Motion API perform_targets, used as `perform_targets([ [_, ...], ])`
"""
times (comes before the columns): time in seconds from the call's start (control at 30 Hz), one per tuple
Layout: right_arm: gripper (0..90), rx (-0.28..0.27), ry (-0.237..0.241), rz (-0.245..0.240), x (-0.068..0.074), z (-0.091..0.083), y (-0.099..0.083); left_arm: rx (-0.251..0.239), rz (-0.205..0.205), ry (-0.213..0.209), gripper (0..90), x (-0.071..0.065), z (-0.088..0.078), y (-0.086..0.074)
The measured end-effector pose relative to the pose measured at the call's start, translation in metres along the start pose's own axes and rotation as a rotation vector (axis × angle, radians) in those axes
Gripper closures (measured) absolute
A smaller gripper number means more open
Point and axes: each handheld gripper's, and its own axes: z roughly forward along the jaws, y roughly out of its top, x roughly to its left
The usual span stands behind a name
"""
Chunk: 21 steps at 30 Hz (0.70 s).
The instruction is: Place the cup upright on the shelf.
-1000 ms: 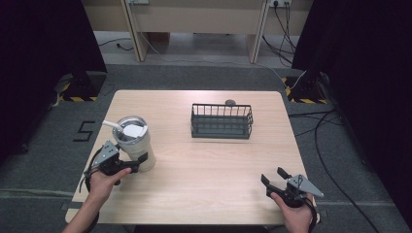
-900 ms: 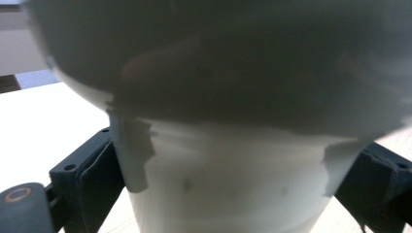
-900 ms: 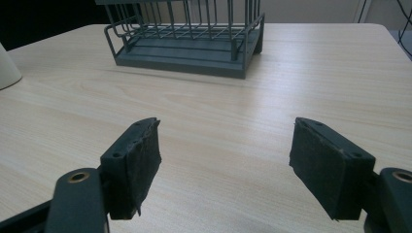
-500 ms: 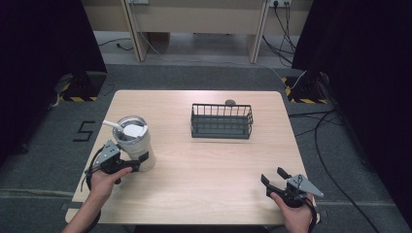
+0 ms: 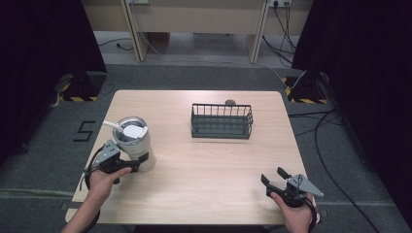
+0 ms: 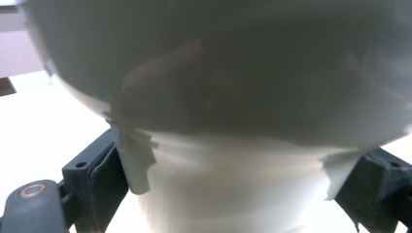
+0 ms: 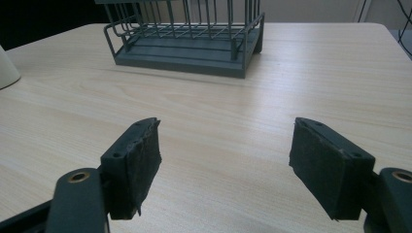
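A tall cream cup with a metal rim stands on the left side of the wooden table. A white piece lies inside it and a white stick leans out to the left. My left gripper is shut on the cup's lower part. In the left gripper view the cup looms close, and the left gripper has a jaw pressed on each side of it. My right gripper is open near the front right edge, and in its own view the right gripper holds nothing.
A dark wire basket stands empty at the middle back of the table, also ahead of the right gripper as basket. A small dark round object lies just behind it. Bare wood stretches between cup, basket and right gripper.
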Motion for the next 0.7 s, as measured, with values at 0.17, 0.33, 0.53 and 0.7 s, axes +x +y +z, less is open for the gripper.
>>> perform_targets([
  [0.17,27.0,-0.001,0.000,0.000,0.000,0.000,0.000,-0.002,0.020,-0.011,10.7,-0.005,0.001,0.006],
  [0.33,27.0,-0.003,-0.003,-0.004,0.000,0.000,0.000,-0.026,0.016,-0.023,10.7,-0.010,0.003,0.015],
  [0.53,27.0,-0.004,-0.003,0.000,-0.001,0.000,0.000,-0.027,0.028,-0.039,10.7,-0.015,0.009,0.023],
  [0.7,27.0,-0.004,-0.001,0.008,-0.001,-0.001,0.000,-0.032,0.024,-0.057,10.7,-0.018,0.015,0.029],
])
